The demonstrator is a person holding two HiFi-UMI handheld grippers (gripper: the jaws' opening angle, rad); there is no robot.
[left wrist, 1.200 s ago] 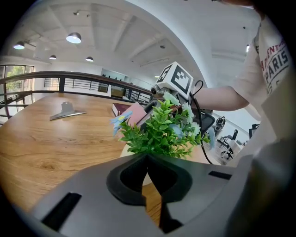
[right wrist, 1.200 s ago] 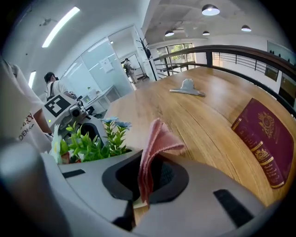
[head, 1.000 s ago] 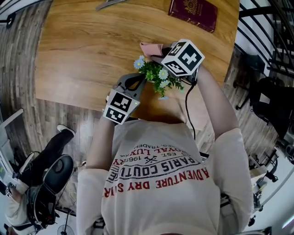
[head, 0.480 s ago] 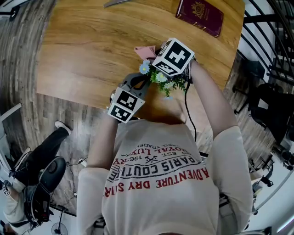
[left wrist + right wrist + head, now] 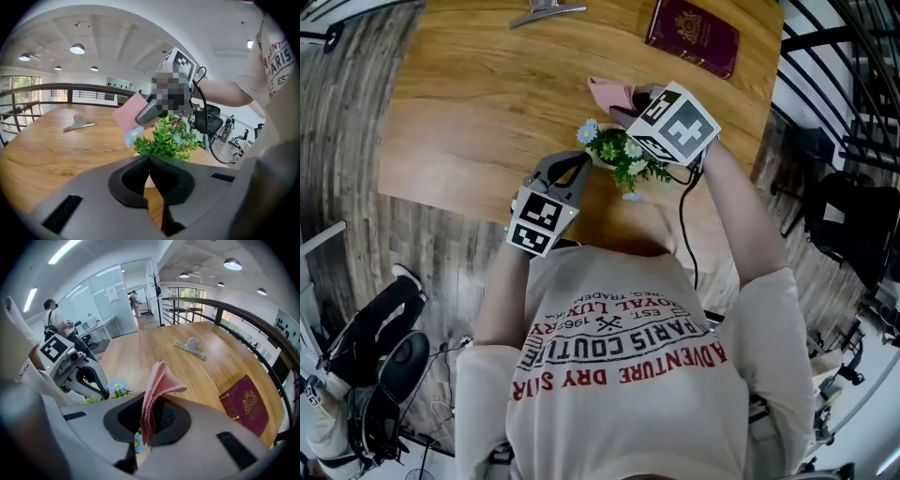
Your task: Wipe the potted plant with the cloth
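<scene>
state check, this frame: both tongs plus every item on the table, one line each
left tongs, shut, tips close by the plant
right tongs, shut on the cloth
cloth, folded, standing up out of the right tongs
potted plant, upright on the table
burgundy booklet, closed, lying flat
metal clip, lying flat

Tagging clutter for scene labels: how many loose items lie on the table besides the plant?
2. A metal clip lies near the far edge, left of centre; a maroon booklet lies toward the far right corner. Others may be hidden behind the potted plant.
</scene>
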